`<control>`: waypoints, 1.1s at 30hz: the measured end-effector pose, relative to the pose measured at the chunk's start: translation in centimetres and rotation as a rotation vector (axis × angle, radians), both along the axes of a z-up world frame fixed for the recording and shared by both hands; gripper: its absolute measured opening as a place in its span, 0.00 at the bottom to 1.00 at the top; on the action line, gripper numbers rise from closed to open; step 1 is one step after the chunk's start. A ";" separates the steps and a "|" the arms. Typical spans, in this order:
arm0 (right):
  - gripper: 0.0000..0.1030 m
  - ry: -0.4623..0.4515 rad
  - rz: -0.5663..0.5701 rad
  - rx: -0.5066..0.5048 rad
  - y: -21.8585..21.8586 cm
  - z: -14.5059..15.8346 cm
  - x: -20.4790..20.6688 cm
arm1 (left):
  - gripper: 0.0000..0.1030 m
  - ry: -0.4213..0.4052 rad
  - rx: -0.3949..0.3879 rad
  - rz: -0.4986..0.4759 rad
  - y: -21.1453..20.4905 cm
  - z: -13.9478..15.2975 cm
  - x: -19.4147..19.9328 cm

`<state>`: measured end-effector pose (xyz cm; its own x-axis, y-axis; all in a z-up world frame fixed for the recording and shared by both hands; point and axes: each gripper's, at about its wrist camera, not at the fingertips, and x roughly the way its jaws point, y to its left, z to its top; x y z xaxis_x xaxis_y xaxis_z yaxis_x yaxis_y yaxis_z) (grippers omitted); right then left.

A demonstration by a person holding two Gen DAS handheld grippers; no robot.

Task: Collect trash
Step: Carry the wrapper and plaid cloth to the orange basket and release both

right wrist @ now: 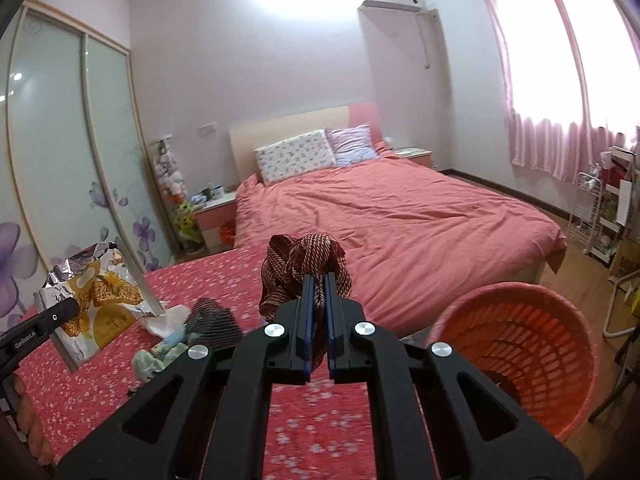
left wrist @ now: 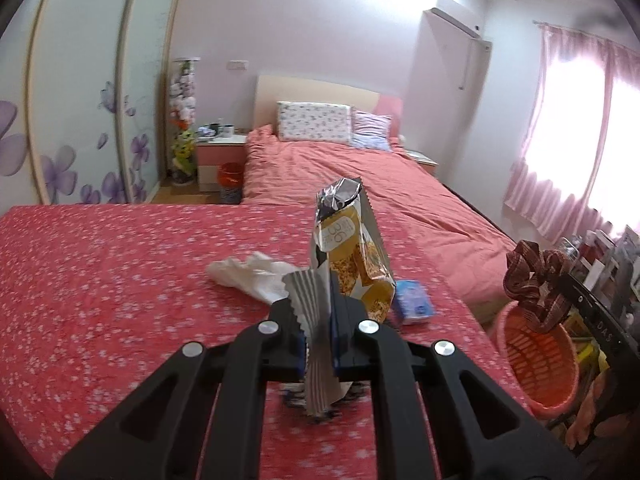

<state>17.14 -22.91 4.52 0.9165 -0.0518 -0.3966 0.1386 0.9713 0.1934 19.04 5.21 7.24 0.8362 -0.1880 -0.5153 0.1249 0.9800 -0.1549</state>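
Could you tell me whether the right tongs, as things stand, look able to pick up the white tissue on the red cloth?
Probably not yet. The right tongs are shut on a brown woven ribbon, so they have no free grip. The white tissue itself lies uncovered on the cloth, beside the snack bag that the left tongs hold.

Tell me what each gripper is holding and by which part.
Left gripper pinches the yellow snack bag by its crimped end. Right gripper holds the red woven fabric strip by one fold.

left wrist: faces bed [left wrist: 360,168] | right wrist: same bed, nearby
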 end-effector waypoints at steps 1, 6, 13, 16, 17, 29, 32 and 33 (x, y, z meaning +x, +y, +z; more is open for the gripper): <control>0.05 -0.005 -0.015 -0.001 -0.6 0.0 -0.3 | 0.09 -0.001 -0.002 -0.020 -1.1 0.1 0.0; 0.05 -0.018 -0.083 0.000 -3.2 -0.1 -1.4 | 0.09 0.003 -0.016 -0.094 -4.7 0.0 0.4; 0.05 -0.031 -0.182 -0.013 -6.2 -0.6 -3.0 | 0.09 0.015 -0.036 -0.217 -11.2 -0.5 0.7; 0.05 -0.027 -0.224 -0.013 -7.6 -1.0 -3.3 | 0.09 0.023 -0.041 -0.261 -13.6 -1.0 0.6; 0.05 -0.026 -0.233 -0.013 -8.0 -1.1 -3.4 | 0.09 0.027 -0.043 -0.277 -14.5 -1.2 0.6; 0.05 0.006 -0.347 0.026 -12.7 -3.1 -4.2 | 0.09 0.079 -0.025 -0.442 -24.3 -4.3 0.6; 0.05 0.011 -0.369 0.037 -13.6 -3.5 -4.5 | 0.09 0.097 -0.021 -0.472 -26.3 -5.3 0.6; 0.05 0.012 -0.374 0.039 -13.8 -3.6 -4.7 | 0.09 0.103 -0.021 -0.484 -27.0 -5.6 0.6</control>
